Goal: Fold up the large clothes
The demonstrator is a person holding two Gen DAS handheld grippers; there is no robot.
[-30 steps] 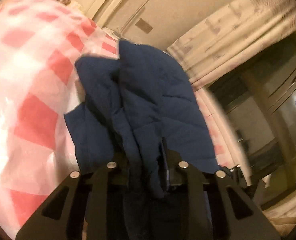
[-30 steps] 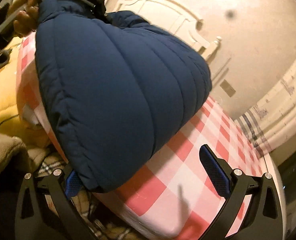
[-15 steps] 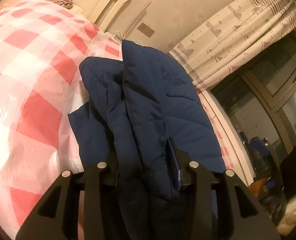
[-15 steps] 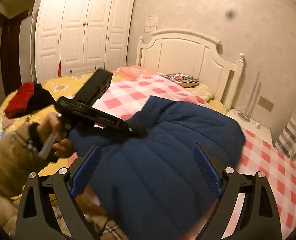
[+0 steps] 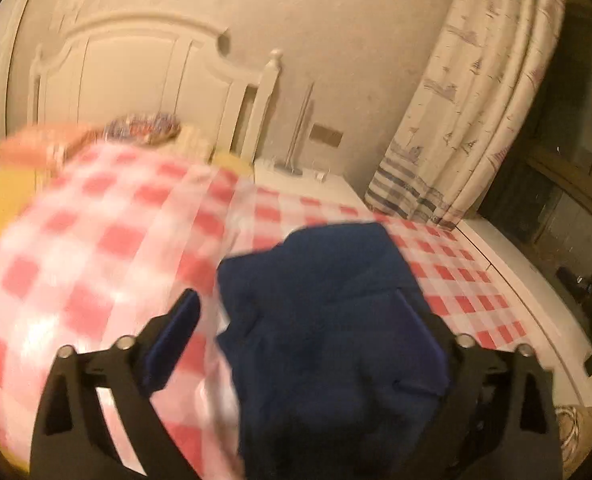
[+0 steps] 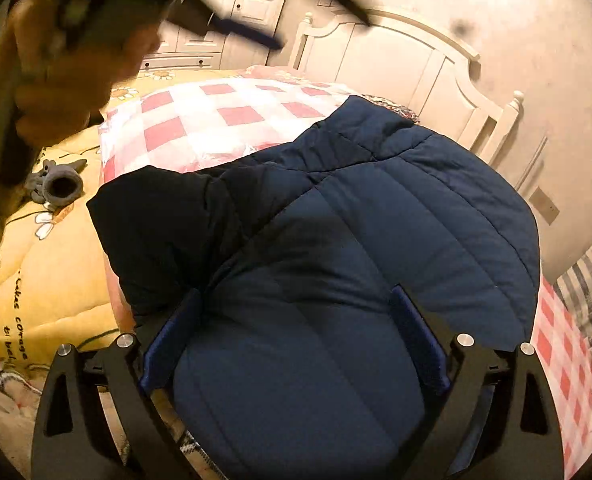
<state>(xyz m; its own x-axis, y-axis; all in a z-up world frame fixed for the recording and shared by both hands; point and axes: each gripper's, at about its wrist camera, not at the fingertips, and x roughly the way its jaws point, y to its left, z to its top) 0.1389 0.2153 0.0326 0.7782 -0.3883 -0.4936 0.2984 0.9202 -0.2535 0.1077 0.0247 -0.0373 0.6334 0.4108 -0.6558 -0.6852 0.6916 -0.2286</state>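
We see navy quilted puffer jacket [image 6: 336, 260] lying bunched on red-and-white checked plastic sheet [image 6: 200, 120] over bed. Our left gripper [image 5: 308, 320] spreading wide, jaws opening; jacket between them, left pad clear of it, right pad hidden. Our right gripper [image 6: 296, 312] wide, opening, above jacket, gripping nothing. White headboard [image 5: 136, 64] at eleven o'clock.

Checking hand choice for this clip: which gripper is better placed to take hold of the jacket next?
Probably right. The right gripper straddles the jacket, jaws opening; the left gripper, also opening, looks lifted away.
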